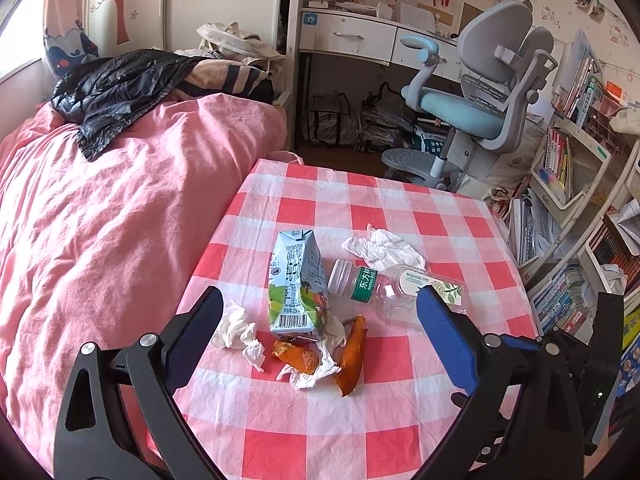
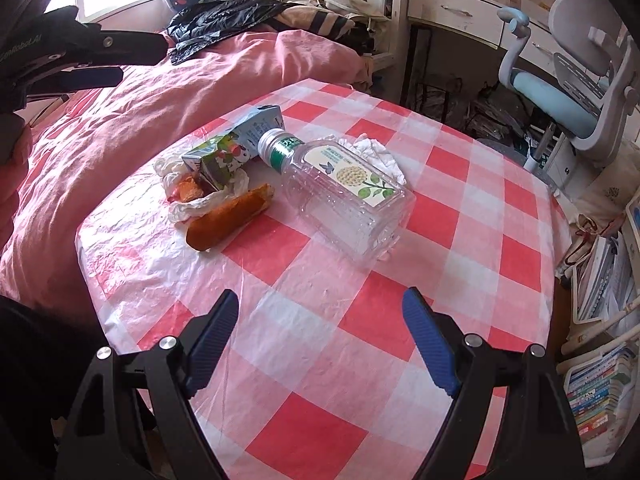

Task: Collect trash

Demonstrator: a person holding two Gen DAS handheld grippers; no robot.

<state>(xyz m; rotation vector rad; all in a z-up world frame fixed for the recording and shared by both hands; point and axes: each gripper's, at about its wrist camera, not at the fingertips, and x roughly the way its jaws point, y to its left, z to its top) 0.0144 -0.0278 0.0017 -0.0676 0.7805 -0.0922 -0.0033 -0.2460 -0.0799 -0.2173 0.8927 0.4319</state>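
Observation:
Trash lies in the middle of a red-and-white checked table (image 1: 400,216) (image 2: 360,320). A crushed milk carton (image 1: 298,284) (image 2: 236,148) lies beside a clear plastic bottle (image 1: 384,288) (image 2: 344,196) on its side. Orange peel pieces (image 1: 352,356) (image 2: 228,216) rest on crumpled tissues (image 1: 240,328) (image 2: 188,204), and another tissue (image 1: 384,248) (image 2: 376,152) sits behind the bottle. My left gripper (image 1: 320,300) hangs open above the carton and peels, holding nothing. My right gripper (image 2: 320,304) is open and empty over bare cloth, short of the bottle.
A bed with a pink duvet (image 1: 120,200) (image 2: 120,120) borders the table's left side, with a black plastic bag (image 1: 116,88) (image 2: 228,16) on it. A grey-and-blue desk chair (image 1: 480,96) (image 2: 572,80) and a desk stand behind. Bookshelves (image 1: 568,208) (image 2: 600,320) crowd the right.

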